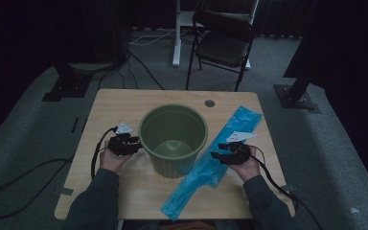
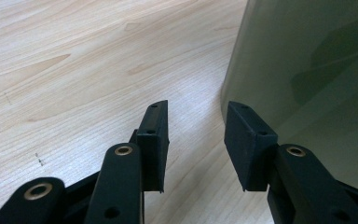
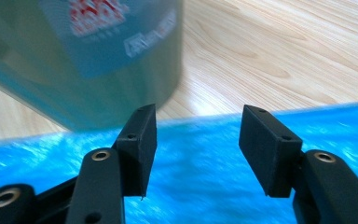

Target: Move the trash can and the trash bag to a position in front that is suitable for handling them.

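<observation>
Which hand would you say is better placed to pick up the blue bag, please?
Right, probably: its tongs hang open directly over the bag, while the left tongs sit across the bin.

Round olive-green plastic bucket [image 1: 173,139]: in the left gripper view its curved wall [image 2: 307,70] runs off the top and right edges; rim and base out of frame. In the right gripper view its wall [image 3: 88,60] is blurred and cut by the top and left edges; the red-and-white printed label [image 3: 98,16] is smeared, text unreadable.

Long crinkled blue plastic bag [image 1: 211,163]: in the high view its middle passes behind the bucket's base, contact there hidden. In the right gripper view its sheet [image 3: 205,154] is blurred, cut left, right and below.

Light wooden table [image 1: 120,103]: near edge hidden by grey sleeves.

Black folding chair [image 1: 223,43]: dim, detail indistinct.
</observation>
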A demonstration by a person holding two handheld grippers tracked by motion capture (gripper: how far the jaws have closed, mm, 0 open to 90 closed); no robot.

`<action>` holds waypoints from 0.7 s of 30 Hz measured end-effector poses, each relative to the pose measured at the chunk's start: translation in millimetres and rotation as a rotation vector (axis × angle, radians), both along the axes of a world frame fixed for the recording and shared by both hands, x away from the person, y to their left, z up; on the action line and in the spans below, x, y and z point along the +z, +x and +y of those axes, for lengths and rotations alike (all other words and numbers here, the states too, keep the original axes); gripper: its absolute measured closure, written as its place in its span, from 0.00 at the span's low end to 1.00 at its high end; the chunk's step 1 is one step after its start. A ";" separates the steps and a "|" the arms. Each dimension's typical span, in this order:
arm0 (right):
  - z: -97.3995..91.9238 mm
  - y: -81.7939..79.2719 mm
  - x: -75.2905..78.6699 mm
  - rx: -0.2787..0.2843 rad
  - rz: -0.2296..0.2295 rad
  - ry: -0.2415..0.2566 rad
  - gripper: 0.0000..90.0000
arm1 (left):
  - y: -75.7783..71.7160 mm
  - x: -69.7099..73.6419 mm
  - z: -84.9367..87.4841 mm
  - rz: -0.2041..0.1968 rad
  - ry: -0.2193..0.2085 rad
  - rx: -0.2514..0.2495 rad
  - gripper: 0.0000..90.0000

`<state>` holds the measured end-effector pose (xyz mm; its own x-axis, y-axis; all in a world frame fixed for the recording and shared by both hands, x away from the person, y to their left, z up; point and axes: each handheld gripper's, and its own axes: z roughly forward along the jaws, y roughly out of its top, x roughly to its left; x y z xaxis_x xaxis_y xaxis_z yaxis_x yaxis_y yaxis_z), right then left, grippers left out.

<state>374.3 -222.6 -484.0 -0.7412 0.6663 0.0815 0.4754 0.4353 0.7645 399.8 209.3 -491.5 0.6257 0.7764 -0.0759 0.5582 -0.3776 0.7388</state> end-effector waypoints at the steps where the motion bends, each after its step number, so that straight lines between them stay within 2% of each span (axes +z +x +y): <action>1: -5.5 0.5 -0.4 -0.020 -0.004 0.003 0.51 | -0.4 0.0 0.1 -0.002 -0.003 0.000 0.66; 4: -9.2 1.1 -1.0 -0.035 -0.006 -0.003 0.50 | -1.2 0.3 -0.4 -0.005 -0.001 -0.003 0.66; 8: -15.3 2.4 -4.7 -0.060 -0.010 -0.041 0.50 | -1.1 -0.4 -1.5 -0.006 0.000 -0.004 0.66; 14: -20.5 7.9 -13.4 -0.082 0.007 -0.078 0.48 | -0.8 -0.5 -0.6 -0.012 0.004 -0.003 0.65; 21: -25.8 12.6 -17.1 -0.109 0.008 -0.110 0.46 | -0.2 -2.2 -0.1 -0.003 0.014 0.000 0.65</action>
<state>386.9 -248.4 -501.1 -0.6635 0.7482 0.0093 0.5307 0.4618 0.7107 399.6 209.2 -493.7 0.6262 0.7771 -0.0632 0.5560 -0.3882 0.7349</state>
